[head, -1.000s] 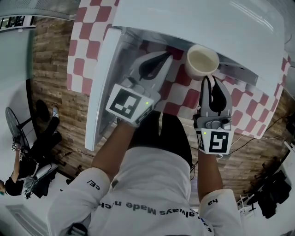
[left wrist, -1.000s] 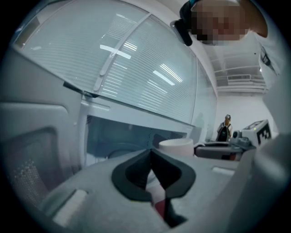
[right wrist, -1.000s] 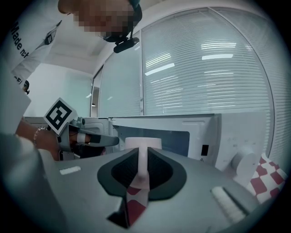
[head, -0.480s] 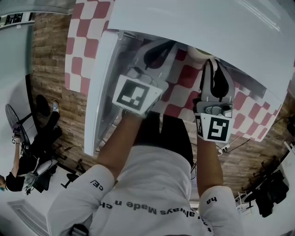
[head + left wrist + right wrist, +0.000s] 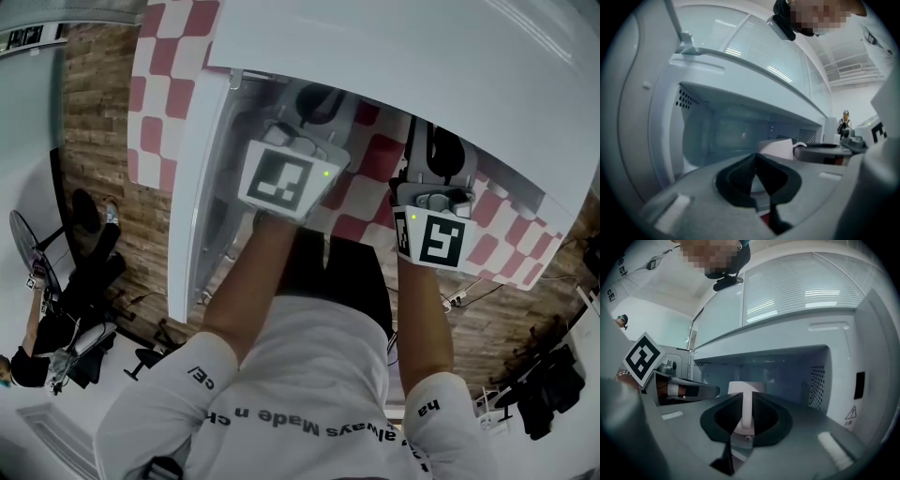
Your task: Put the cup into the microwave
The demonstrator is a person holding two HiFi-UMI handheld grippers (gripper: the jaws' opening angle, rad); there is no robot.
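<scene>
The white microwave [image 5: 422, 47] stands open, its door [image 5: 192, 187] swung out to the left. In the right gripper view a white cup [image 5: 746, 388] sits at the mouth of the cavity [image 5: 783, 369], and my right gripper [image 5: 746, 404] is shut on its handle. The head view hides the cup under the microwave's top; there my right gripper [image 5: 434, 155] reaches in beneath it. My left gripper [image 5: 314, 105] is beside it at the opening's left. Its own view shows the left gripper [image 5: 755, 157] shut with nothing in it, and the cup [image 5: 777, 149] just to its right.
A red and white checked cloth [image 5: 155, 56] covers the table under the microwave. The microwave's control panel with a warning label [image 5: 851, 413] lies right of the cavity. A wooden floor [image 5: 94, 112] and a seated person [image 5: 37, 352] are off to the left.
Both grippers have moved forward toward the microwave opening. The cup, plainly seen a second ago, has passed under the microwave's top and out of the head view.
</scene>
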